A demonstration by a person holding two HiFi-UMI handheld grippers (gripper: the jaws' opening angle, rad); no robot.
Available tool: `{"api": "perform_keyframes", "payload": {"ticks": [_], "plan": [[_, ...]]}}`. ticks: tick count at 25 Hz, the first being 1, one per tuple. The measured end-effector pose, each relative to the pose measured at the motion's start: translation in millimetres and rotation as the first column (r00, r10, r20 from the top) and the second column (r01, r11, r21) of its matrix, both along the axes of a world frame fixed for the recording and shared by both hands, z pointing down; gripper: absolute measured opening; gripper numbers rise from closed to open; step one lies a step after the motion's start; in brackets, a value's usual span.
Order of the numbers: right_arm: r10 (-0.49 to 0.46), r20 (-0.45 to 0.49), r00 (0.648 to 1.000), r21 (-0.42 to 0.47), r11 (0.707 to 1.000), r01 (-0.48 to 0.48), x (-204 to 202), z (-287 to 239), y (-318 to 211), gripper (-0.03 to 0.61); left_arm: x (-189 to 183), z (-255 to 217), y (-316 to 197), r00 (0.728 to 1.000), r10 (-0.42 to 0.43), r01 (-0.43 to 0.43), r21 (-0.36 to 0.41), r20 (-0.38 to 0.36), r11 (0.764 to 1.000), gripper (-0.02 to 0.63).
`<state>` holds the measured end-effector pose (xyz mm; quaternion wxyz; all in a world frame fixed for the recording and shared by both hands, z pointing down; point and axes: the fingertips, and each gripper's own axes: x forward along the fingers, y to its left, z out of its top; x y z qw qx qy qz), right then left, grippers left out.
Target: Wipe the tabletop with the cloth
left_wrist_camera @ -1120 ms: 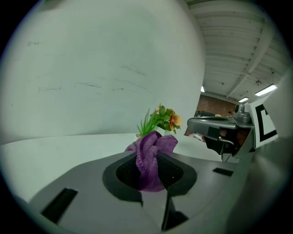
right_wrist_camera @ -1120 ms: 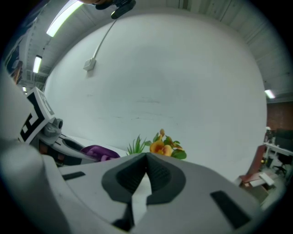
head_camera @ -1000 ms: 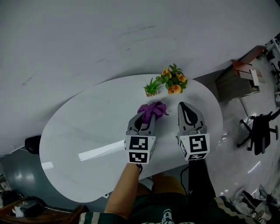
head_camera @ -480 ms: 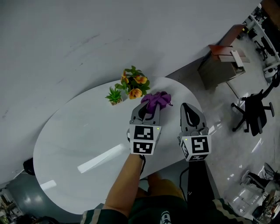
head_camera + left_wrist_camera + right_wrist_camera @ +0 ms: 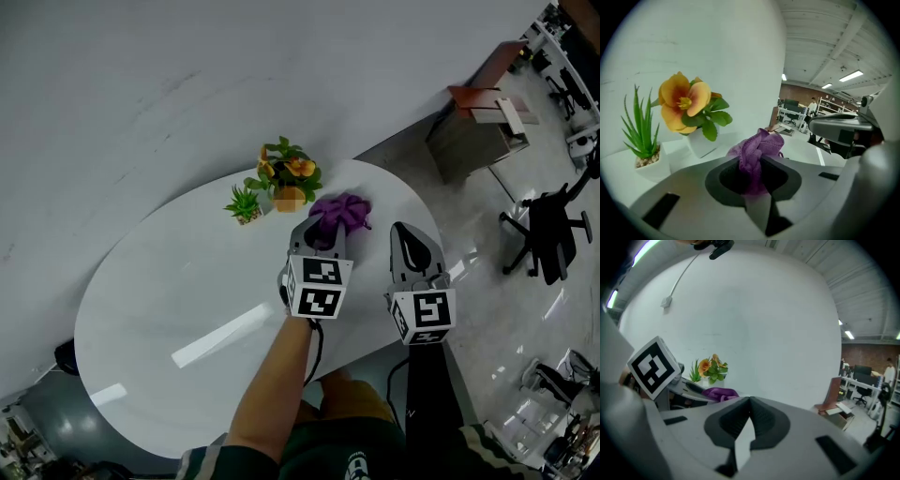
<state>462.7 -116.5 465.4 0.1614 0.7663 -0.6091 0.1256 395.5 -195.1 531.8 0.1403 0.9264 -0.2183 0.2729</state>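
Note:
A bunched purple cloth is pinched in my left gripper, which is shut on it over the far right part of the white oval table. In the left gripper view the cloth sticks up from between the closed jaws. Whether it touches the tabletop I cannot tell. My right gripper hovers beside it to the right, near the table's right edge, shut with nothing in it. From the right gripper view the cloth and the left gripper's marker cube show at the left.
An orange-flowered plant in a white pot and a small green succulent stand at the table's far edge, just left of the cloth. A grey wall rises behind. On the floor to the right are a cabinet and a black office chair.
The left gripper has carried the cloth a little farther right and forward, past the flower pot. The head view swung over the last second. The right gripper holds its place beside it.

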Motion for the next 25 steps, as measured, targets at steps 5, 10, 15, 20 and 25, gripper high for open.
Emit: {"api": "perform_keyframes", "payload": {"ticks": [5,10,15,20,25], "plan": [[-0.081,-0.007,0.997,-0.012,0.997,0.081,-36.4,4.9,-23.9,0.003,-37.9,0.2,-9.6,0.999,-0.041,0.041,0.0,0.008,0.999,0.078],[-0.162,-0.023,0.987,-0.029,0.987,0.161,-75.4,9.5,-41.8,0.003,-84.7,0.5,-18.9,0.995,-0.101,0.101,0.002,0.014,0.995,0.078],[-0.232,-0.008,0.973,-0.032,0.972,0.231,-120.4,13.2,-53.7,0.003,-139.4,1.1,-28.9,0.983,-0.18,0.18,-0.007,0.025,0.984,0.078],[-0.316,0.008,0.949,-0.026,0.948,0.316,-168.8,16.1,-69.6,0.003,-196.8,1.8,-39.9,0.962,-0.27,0.27,0.004,0.037,0.963,0.078],[-0.376,0.019,0.926,-0.027,0.926,0.377,-209.5,17.8,-82.1,0.003,-249.1,7.0,-44.7,0.936,-0.349,0.35,-0.022,0.057,0.936,0.078]]}}
